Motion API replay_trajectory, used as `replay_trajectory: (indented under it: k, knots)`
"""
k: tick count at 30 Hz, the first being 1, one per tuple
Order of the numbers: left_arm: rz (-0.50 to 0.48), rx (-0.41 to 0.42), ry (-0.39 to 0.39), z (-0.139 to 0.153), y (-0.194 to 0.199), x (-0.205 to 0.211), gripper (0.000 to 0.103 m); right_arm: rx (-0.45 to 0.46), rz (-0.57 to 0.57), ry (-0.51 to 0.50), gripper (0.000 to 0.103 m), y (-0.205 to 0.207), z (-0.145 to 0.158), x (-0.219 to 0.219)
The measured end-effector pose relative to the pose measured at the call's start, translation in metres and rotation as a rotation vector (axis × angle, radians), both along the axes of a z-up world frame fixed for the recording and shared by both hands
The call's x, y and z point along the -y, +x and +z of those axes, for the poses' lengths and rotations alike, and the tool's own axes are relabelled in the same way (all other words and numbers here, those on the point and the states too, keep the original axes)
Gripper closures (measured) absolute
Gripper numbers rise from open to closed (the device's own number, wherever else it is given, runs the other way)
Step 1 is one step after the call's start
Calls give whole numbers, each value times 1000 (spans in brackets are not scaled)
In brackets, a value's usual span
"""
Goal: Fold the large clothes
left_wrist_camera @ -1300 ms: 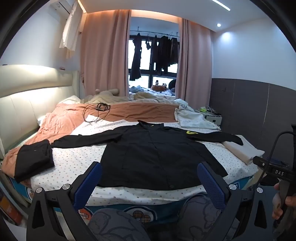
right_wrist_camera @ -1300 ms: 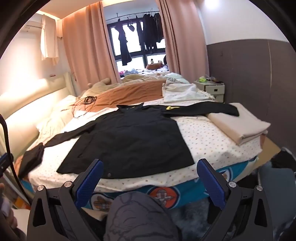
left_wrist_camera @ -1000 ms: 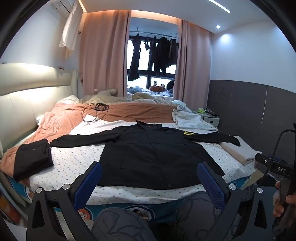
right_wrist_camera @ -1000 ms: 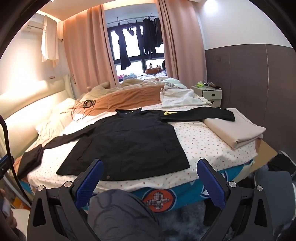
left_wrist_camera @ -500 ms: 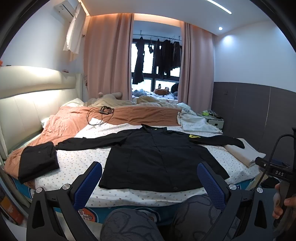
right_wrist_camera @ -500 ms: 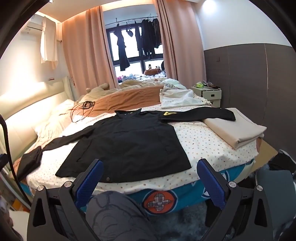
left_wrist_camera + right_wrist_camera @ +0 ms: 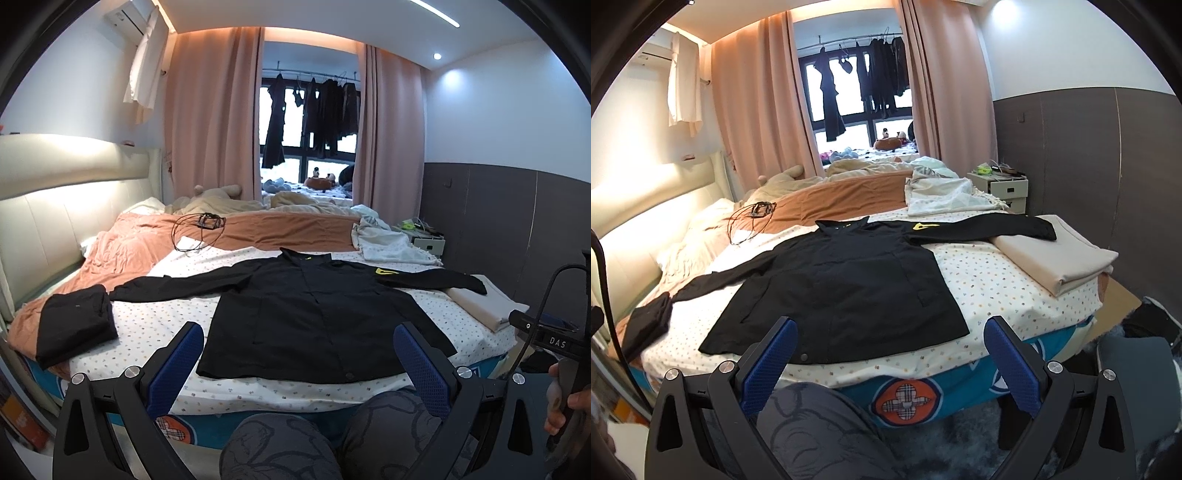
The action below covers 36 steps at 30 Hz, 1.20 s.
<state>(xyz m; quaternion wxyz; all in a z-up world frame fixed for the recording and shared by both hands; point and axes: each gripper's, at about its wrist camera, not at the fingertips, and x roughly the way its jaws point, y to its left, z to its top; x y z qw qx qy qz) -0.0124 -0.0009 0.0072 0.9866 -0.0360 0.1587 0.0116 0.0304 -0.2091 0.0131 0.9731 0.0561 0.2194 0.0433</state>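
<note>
Your bed [image 7: 155, 325] fills both views, dotted sheet on top; the black jacket [image 7: 314, 314] lies flat across its middle, sleeves spread out to both sides, hem at the near edge, collar toward the window; a folded beige sheet [image 7: 1056, 258] sits at the right edge under one cuff; a folded black garment [image 7: 74, 325] sits at the left edge, just beside the other cuff; your left gripper [image 7: 299, 369] and right gripper [image 7: 886, 363] both hang off the near edge, jaws spread wide, nothing in them.
</note>
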Motion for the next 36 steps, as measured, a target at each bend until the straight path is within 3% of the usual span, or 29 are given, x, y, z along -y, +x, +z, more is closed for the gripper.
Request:
replay_trajectory:
  k: [36]
  knots:
    - [-5,-1,-23,-1,-5,-12,0,-4,13,2,1,-3,-3,-9]
